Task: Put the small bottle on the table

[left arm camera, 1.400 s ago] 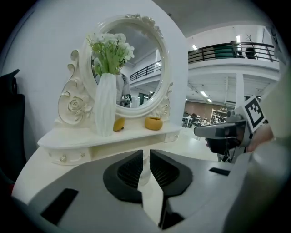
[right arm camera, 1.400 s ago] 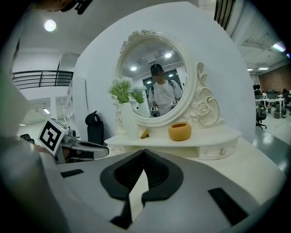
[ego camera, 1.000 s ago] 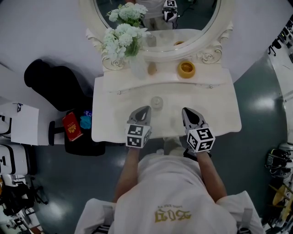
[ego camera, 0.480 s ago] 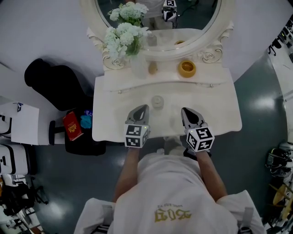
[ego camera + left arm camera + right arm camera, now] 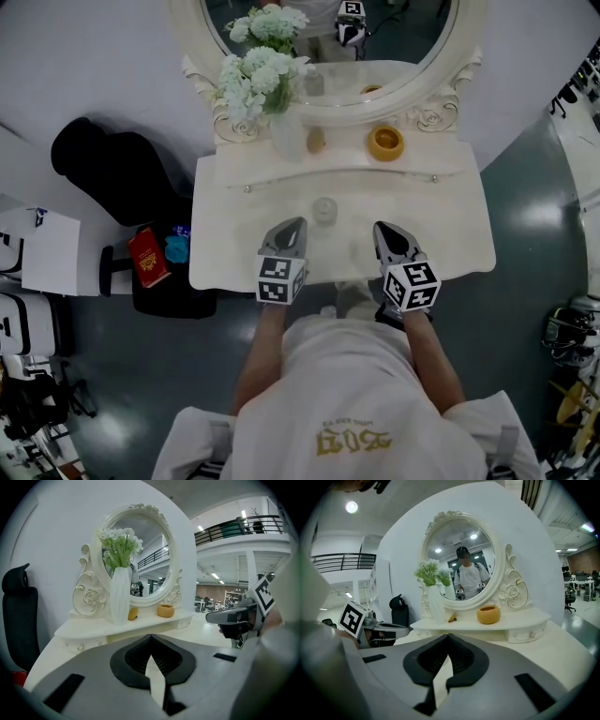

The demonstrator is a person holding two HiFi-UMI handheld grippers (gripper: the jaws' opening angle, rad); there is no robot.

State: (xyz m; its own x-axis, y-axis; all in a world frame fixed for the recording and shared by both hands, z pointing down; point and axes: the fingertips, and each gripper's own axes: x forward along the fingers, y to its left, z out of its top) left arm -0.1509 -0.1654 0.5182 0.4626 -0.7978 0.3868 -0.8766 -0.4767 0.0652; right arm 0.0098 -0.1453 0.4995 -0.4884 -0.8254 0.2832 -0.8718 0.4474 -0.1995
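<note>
A small pale bottle (image 5: pixel 324 210) stands upright on the white dressing table (image 5: pixel 450 225), in the middle of its lower top. My left gripper (image 5: pixel 297 223) hovers just left of and nearer than the bottle, apart from it, jaws shut and empty. My right gripper (image 5: pixel 382 228) hangs to the bottle's right, also shut with nothing held. In the left gripper view the closed jaws (image 5: pixel 151 638) hide the bottle, and the right gripper (image 5: pixel 234 617) shows at the right. In the right gripper view the closed jaws (image 5: pixel 449 637) point at the raised shelf.
On the raised back shelf stand a white vase of flowers (image 5: pixel 286 136), a small yellow object (image 5: pixel 315 141) and an orange bowl (image 5: pixel 384 142), under an oval mirror (image 5: pixel 328 37). A black chair (image 5: pixel 112 169) and a red book (image 5: pixel 147 258) lie left of the table.
</note>
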